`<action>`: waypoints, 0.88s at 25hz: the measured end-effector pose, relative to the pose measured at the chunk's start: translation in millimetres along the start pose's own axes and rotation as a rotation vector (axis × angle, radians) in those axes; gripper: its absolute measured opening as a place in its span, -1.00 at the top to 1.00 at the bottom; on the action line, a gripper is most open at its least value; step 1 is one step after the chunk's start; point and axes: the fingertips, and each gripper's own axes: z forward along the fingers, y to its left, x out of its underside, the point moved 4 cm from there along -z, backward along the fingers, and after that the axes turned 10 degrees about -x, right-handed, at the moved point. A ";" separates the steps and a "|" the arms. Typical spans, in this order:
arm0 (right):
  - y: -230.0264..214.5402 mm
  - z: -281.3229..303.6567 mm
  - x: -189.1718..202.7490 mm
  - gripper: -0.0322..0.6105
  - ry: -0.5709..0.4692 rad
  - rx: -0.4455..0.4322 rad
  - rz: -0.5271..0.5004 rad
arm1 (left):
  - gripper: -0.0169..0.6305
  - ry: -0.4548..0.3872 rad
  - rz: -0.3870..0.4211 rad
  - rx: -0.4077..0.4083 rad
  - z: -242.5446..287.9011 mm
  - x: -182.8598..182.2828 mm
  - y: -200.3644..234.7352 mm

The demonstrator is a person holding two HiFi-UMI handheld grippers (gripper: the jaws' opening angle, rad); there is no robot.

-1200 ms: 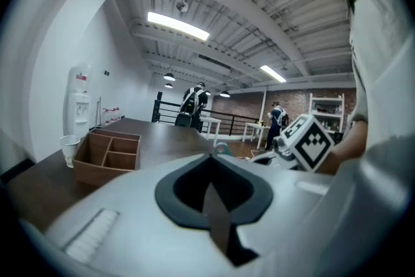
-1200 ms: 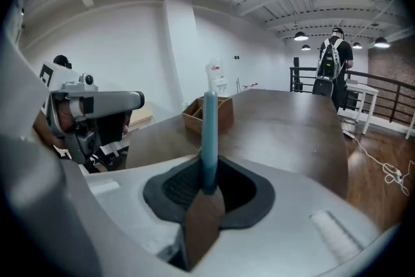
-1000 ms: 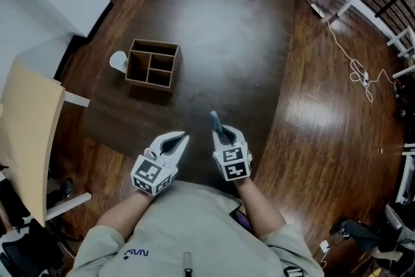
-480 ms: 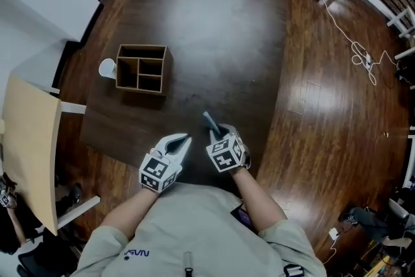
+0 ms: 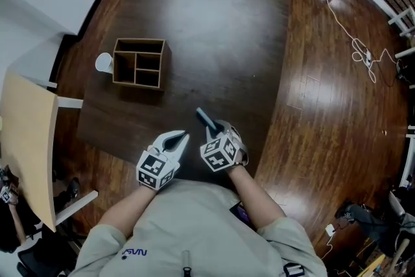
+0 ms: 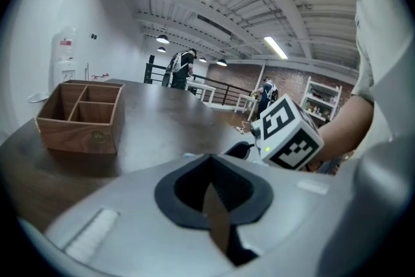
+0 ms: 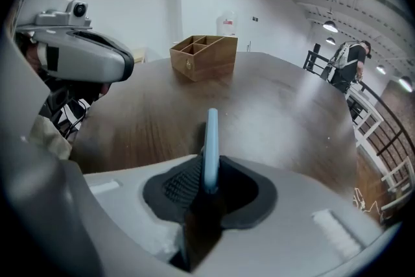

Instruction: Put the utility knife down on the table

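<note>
Both grippers have sunk toward the near edge of the dark wooden counter (image 5: 214, 16), and the right gripper (image 5: 213, 133) has rolled, so the utility knife (image 5: 205, 119) now slants up and to the left in the head view where it stood nearly straight before. The right gripper's jaws are clamped on the light blue knife, which sticks out forward between the pads, over the near part of the counter. Whether its tip touches the wood cannot be told. The left gripper (image 5: 182, 137) sits just beside the right one. Its jaws are together with nothing between them. A wooden organizer box (image 5: 138, 63) with open compartments stands farther back on the counter's left, well apart from both grippers. A white cup (image 5: 104, 62) stands just beside its left wall.
</note>
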 end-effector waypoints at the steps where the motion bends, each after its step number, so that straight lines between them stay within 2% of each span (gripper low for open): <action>1: 0.2 0.2 0.0 0.68 0.003 0.006 -0.012 | 0.94 -0.002 -0.002 -0.002 -0.2 -0.2 0.1; 6: -1.6 -0.2 0.7 0.67 0.008 0.020 -0.022 | 0.94 -0.013 -0.014 -0.007 -2.6 -1.4 -0.5; 9: -4.4 -1.8 3.1 0.59 0.012 0.030 -0.011 | 0.94 -0.025 -0.020 -0.009 -4.9 -2.1 -0.3; 19: -17.2 -19.1 18.7 0.51 0.006 0.114 0.039 | 0.94 -0.066 -0.018 -0.004 -15.7 0.4 -4.2; 22: -15.0 -28.7 16.6 0.51 -0.030 0.144 0.054 | 0.94 -0.082 -0.023 -0.007 -21.7 2.6 -3.5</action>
